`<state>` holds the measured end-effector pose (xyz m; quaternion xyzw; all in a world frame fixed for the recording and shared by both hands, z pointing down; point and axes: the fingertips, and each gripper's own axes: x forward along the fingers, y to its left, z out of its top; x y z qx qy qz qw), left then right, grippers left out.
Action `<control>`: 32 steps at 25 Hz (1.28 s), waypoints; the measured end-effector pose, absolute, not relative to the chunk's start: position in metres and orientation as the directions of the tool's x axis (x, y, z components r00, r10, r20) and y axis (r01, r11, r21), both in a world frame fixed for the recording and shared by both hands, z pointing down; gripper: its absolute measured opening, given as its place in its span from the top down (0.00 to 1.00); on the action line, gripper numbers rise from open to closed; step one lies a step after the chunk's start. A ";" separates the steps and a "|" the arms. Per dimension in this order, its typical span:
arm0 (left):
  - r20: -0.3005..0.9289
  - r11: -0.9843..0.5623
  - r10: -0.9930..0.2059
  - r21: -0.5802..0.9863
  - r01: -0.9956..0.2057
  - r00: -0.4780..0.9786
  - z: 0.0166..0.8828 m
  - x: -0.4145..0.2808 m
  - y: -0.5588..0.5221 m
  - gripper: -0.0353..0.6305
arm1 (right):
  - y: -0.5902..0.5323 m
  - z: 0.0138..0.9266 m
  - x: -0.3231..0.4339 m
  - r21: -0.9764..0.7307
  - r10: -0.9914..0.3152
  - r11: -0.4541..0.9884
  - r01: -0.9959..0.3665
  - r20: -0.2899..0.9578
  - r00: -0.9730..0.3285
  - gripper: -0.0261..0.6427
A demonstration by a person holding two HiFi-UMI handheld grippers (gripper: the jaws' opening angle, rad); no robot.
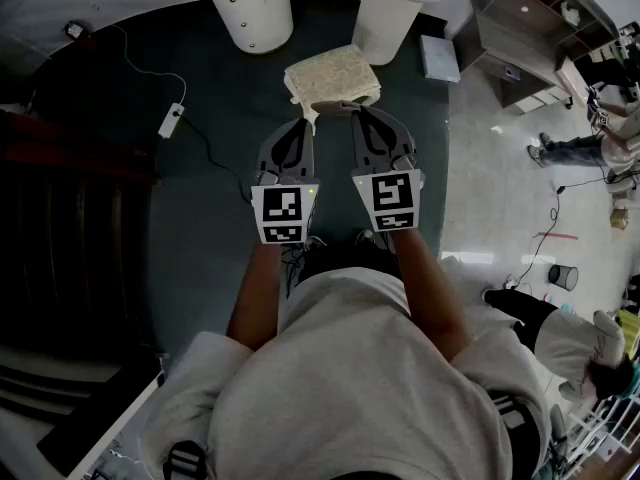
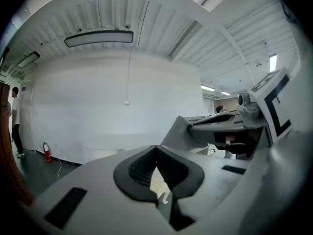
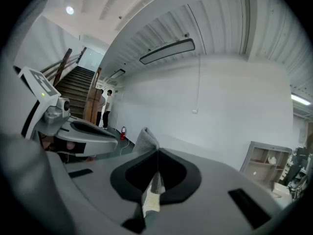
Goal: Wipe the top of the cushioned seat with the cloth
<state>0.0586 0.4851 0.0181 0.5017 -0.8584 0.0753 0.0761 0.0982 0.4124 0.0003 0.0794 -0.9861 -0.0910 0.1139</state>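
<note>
The cream cushioned seat (image 1: 333, 78) stands on the dark green floor just beyond both grippers. A grey cloth (image 1: 338, 105) stretches as a narrow strip between the two gripper tips, in front of the seat's near edge. My left gripper (image 1: 308, 118) is shut and grips the cloth's left end; a grey corner of the cloth (image 2: 179, 130) sticks up by its tip (image 2: 156, 148). My right gripper (image 1: 357, 110) is shut on the right end, and a fold of the cloth (image 3: 145, 141) rises beside its tip (image 3: 157, 153). Both grippers are held side by side, nearly level.
Behind the seat are a white round pedestal (image 1: 252, 13), a white panel (image 1: 385, 23) and a flat grey-blue box (image 1: 440, 58). A power strip (image 1: 172, 120) with its cable lies at the left. A grey shelf unit (image 1: 520, 28) and a person's legs (image 1: 570, 150) are at the right.
</note>
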 end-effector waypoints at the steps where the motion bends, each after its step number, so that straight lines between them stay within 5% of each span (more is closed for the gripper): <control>1: 0.208 0.479 -0.852 -0.063 -0.875 -0.481 0.018 0.062 0.482 0.93 | 0.410 0.000 0.101 0.195 -0.180 0.971 -0.139 0.207 -0.962 0.94; 10: 0.256 0.402 -0.861 -0.185 -0.897 -0.439 0.020 0.075 0.480 0.93 | 0.409 0.005 0.112 0.181 -0.179 0.973 -0.140 0.218 -0.960 0.94; 17: 0.353 0.242 -0.858 -0.364 -0.899 -0.373 0.030 0.071 0.480 0.92 | 0.427 0.019 0.101 0.247 -0.058 0.969 0.014 0.282 -0.958 0.94; 24: 0.457 -0.005 -0.863 -0.430 -0.903 -0.213 0.042 0.079 0.472 0.73 | 0.443 0.024 0.096 0.432 -0.026 0.894 0.123 0.323 -0.946 0.94; 32: 0.540 -0.080 -0.816 -0.462 -0.884 -0.208 0.072 0.069 0.447 0.75 | 0.433 0.040 0.077 0.411 0.022 0.895 0.174 0.349 -0.937 0.94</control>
